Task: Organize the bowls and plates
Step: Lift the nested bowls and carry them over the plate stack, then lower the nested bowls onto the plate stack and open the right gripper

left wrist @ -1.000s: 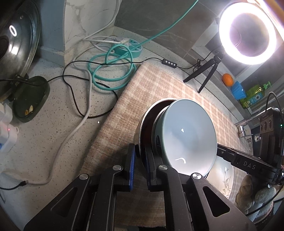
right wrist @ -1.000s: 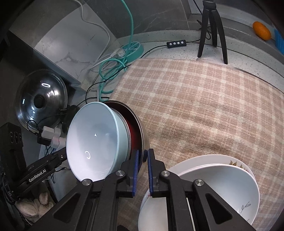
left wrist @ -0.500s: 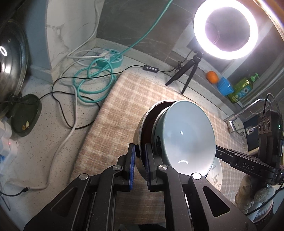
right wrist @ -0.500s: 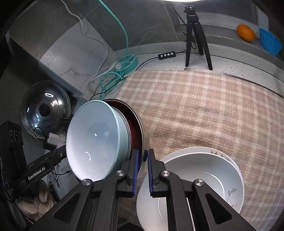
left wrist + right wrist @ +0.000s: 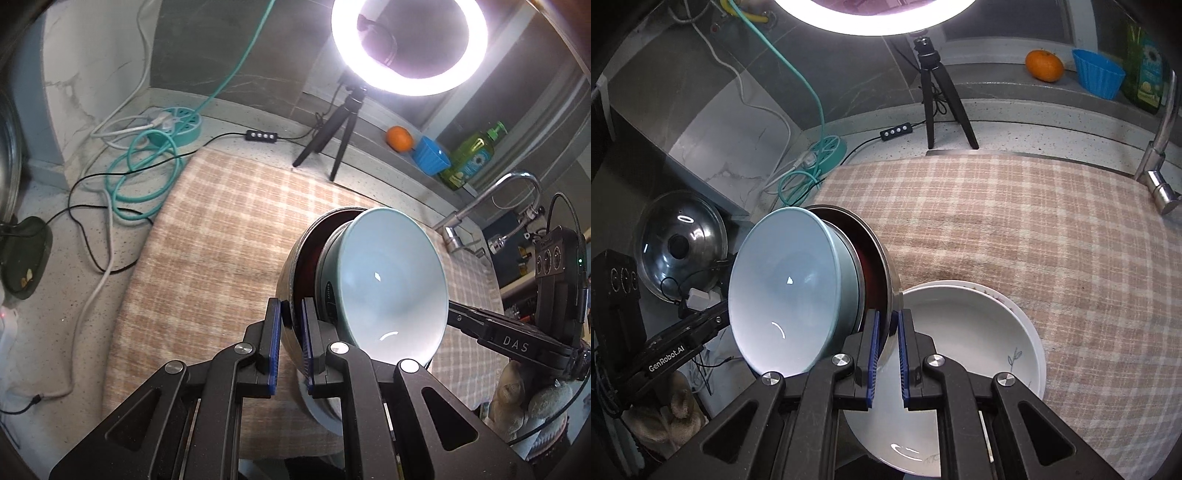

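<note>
You are clamping the left gripper (image 5: 291, 343) nearly closed on the thin rim of the metal bowl (image 5: 291, 266), and the right gripper (image 5: 886, 350) is pinching the opposite rim of the same metal bowl (image 5: 886, 266) equally tightly. The pale blue bowl (image 5: 783, 295) is sitting nested inside it. Both are hanging tilted above the checked cloth (image 5: 1034, 229), just beside the white plates (image 5: 979, 332). Judge the steel as stiff but slick at the pads, and the ceramic as heavy, brittle and loose. You are gripping only the outer rim, so the inner bowl may slide out.
</note>
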A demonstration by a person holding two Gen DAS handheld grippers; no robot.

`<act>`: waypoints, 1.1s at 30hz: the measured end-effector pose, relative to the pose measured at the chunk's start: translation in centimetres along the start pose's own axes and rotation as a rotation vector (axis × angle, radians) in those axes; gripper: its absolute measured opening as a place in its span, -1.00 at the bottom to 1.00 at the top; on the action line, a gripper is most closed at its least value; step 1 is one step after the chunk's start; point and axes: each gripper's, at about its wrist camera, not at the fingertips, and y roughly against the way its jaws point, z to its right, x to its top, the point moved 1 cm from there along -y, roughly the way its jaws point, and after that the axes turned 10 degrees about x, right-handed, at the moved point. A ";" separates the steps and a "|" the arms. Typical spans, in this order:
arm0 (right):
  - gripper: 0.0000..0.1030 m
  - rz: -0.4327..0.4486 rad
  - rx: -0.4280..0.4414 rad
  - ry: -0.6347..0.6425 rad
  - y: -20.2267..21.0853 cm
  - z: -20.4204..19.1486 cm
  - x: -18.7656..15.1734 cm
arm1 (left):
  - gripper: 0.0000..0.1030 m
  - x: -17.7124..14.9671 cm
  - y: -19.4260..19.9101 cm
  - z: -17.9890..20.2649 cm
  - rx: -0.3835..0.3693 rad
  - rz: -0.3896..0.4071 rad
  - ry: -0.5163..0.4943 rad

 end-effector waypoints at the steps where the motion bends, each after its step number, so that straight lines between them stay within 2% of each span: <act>1: -0.82 0.003 -0.002 -0.007 0.3 0.3 -0.2 | -0.83 -0.1 0.0 0.4 -0.003 -0.001 -0.009; 17: -0.82 0.033 -0.064 -0.115 4.1 4.9 -3.5 | -0.82 -1.7 -1.7 5.9 -0.056 -0.076 -0.148; 33: -0.82 0.024 -0.078 -0.181 4.9 6.7 -5.9 | -0.82 -2.8 -2.5 8.1 -0.047 -0.122 -0.221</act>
